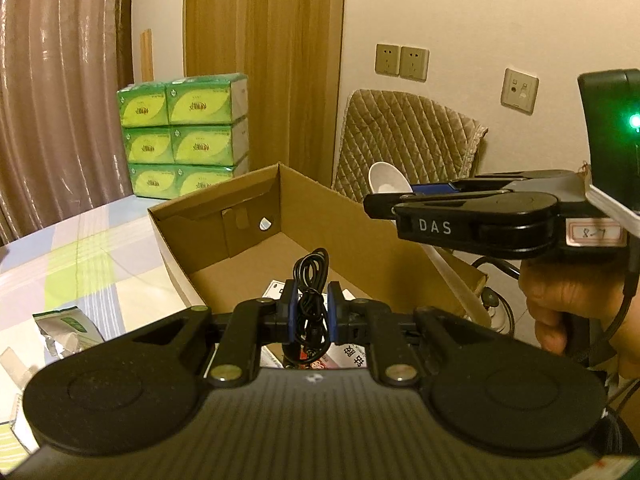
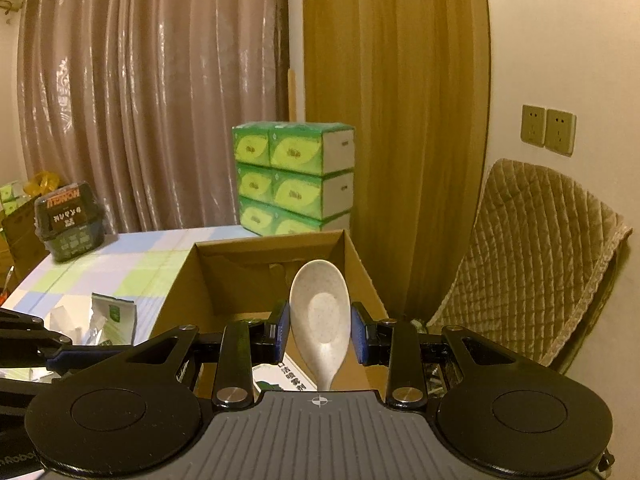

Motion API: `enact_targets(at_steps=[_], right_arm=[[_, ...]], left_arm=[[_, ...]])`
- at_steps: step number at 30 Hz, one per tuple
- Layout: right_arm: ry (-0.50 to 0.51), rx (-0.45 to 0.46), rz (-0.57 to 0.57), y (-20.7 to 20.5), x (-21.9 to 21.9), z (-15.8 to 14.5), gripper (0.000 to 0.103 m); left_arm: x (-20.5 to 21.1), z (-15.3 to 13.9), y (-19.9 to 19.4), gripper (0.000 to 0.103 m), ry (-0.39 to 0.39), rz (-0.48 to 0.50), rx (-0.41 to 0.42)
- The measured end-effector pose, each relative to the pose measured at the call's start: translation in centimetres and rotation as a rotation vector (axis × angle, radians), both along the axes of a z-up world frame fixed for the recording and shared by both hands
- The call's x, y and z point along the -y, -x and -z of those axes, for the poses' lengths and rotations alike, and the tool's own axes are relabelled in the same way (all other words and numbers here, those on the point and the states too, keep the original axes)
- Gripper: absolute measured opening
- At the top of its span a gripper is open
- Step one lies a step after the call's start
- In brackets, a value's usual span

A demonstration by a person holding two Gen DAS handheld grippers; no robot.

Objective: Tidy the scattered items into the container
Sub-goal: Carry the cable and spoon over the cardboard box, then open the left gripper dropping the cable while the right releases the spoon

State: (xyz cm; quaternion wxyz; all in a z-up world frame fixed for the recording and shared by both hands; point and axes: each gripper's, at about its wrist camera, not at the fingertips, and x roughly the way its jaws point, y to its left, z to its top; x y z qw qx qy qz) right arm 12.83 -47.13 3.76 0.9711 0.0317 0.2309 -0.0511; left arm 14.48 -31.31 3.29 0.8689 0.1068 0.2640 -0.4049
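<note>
A coiled cable [image 1: 311,300] is pinched in the left gripper [image 1: 312,312] jaws above the box [image 1: 224,216], seen only from the left wrist. A spoon [image 2: 320,316] is clamped in the right gripper [image 2: 320,332] jaws over the box. A packet [image 2: 114,316] lies on the tabletop [image 2: 132,264], and a dark tub [image 2: 68,220] is shown only by the right wrist.

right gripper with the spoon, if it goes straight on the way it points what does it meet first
Probably the far wall of the cardboard box: the right gripper, shut on the white spoon, points over the open box toward it. Depth is unclear, so it might pass just above.

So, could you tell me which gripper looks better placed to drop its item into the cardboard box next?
Probably the left gripper: its coiled black cable hangs above the cardboard box floor, whereas the right gripper holds its white spoon nearer the box's right wall.
</note>
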Motion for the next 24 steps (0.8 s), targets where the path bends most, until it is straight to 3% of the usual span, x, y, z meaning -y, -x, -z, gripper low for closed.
enact_targets(at_steps=[11,12,14,24], right_arm=[[0.001,-0.007,-0.002,-0.6,0.5,0.3,0.029],[0.001,-0.007,-0.001,-0.6,0.5,0.3,0.029],[0.000,-0.008,-0.001,-0.7,0.6,0.3,0.029],[0.000,-0.013,-0.013,-0.8,0.1,0.5,0.029]], left_arm=[[1.1,0.6,-0.8,0.012,0.002,-0.004,0.000],[1.1,0.6,-0.7,0.013,0.009,-0.012,0.006],[1.1,0.5,-0.8,0.025,0.009,-0.025,0.019],[0.1,0.9,-0.5,0.025,-0.026,-0.044,0.017]])
